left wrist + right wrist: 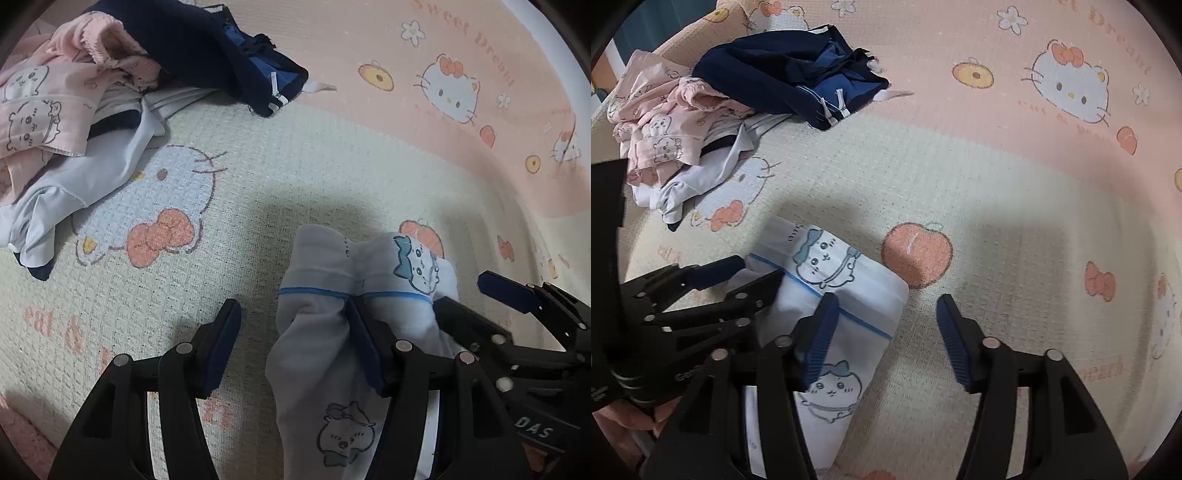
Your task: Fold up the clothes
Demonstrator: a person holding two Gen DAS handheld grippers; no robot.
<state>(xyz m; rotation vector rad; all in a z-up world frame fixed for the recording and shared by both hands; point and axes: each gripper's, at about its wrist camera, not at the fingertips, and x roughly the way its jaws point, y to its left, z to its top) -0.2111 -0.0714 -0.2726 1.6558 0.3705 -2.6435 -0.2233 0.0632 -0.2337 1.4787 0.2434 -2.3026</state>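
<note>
1. The work surface is a woven bed mat (295, 177), cream in the middle with a wide pink band along the far side. It is printed with cartoon cat faces, red bows, small flowers, an apple (916, 254) and partly readable lettering.

2. Little of the room shows. In the right wrist view a dark teal strip and a pale edge sit beyond the mat's upper left corner; what they are cannot be told.

3. A small white garment (332, 332) with a thin blue line and cartoon animal prints lies bunched on the cream part of the mat, near the bottom of both views.

4. The left gripper (291, 347) has its jaws spread wide. Its right finger presses into a crease of the white garment; its left finger stands clear over bare mat. Nothing is clamped between them.

5. The right gripper (886, 339) is also spread wide. Its left finger rests on the white garment and its right finger is over bare mat, gripping nothing.

6. The two grippers sit close together, each visible at the edge of the other's view.

7. A heap of unfolded clothes lies well apart at the far left: a pink printed garment (40, 107), a dark navy garment (207, 48) partly on top of it, and a white garment (74, 192) beneath.
</note>
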